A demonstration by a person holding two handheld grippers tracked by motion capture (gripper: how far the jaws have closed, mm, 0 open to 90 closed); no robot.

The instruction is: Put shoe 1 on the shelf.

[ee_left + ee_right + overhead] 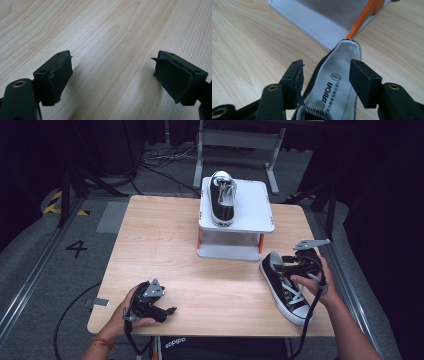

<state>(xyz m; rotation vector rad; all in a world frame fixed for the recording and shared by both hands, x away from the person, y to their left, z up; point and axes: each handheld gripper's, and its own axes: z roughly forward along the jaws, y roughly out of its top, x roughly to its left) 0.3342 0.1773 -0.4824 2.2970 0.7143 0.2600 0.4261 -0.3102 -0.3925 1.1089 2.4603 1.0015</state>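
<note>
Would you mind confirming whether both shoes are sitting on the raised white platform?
No, one shoe sits on the platform, while the other shoe lies on the table.

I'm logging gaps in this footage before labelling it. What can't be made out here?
- Sneaker by the right hand-held gripper: in the right gripper view its toe and laces are cut off by the bottom edge; the insole print is partly hidden by a jaw.
- Sneaker on the stand: too small in the high view to read any markings.
- Stand: cropped by the right gripper view's top edge.
</note>
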